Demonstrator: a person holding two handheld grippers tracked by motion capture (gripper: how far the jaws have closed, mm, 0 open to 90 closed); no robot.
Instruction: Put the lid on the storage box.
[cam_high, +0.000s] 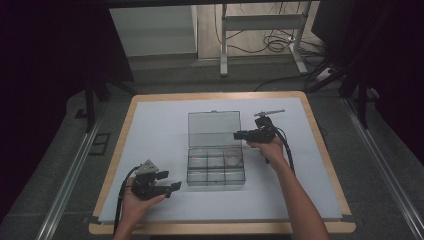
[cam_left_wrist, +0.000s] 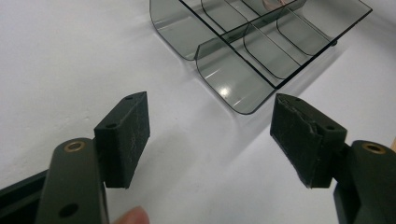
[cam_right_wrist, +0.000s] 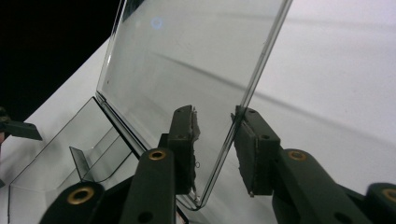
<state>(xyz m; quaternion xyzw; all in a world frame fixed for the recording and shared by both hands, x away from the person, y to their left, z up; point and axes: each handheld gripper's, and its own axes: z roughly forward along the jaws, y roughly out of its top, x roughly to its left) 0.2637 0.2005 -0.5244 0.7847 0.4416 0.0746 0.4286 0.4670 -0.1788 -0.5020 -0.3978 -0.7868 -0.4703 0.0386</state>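
A clear plastic compartment box (cam_high: 216, 176) stands on the white mat with its lid (cam_high: 214, 129) raised upright at the back. My right gripper (cam_high: 237, 135) is at the lid's right edge. In the right gripper view the lid (cam_right_wrist: 187, 60) passes between the jaws of this gripper (cam_right_wrist: 215, 135); one pad is at the edge, the other stands a little off, so it is open. My left gripper (cam_high: 170, 180) rests at the front left of the box, open and holding nothing. Its pads (cam_left_wrist: 126, 135) point at the box's near corner (cam_left_wrist: 243, 84).
The white mat (cam_high: 150, 130) covers a wooden table (cam_high: 320, 145) whose edges show all round. Beyond the far edge are a desk frame (cam_high: 224, 45) and floor cables (cam_high: 275, 42). A small pale thing (cam_high: 232, 159) lies in the box's back right compartment.
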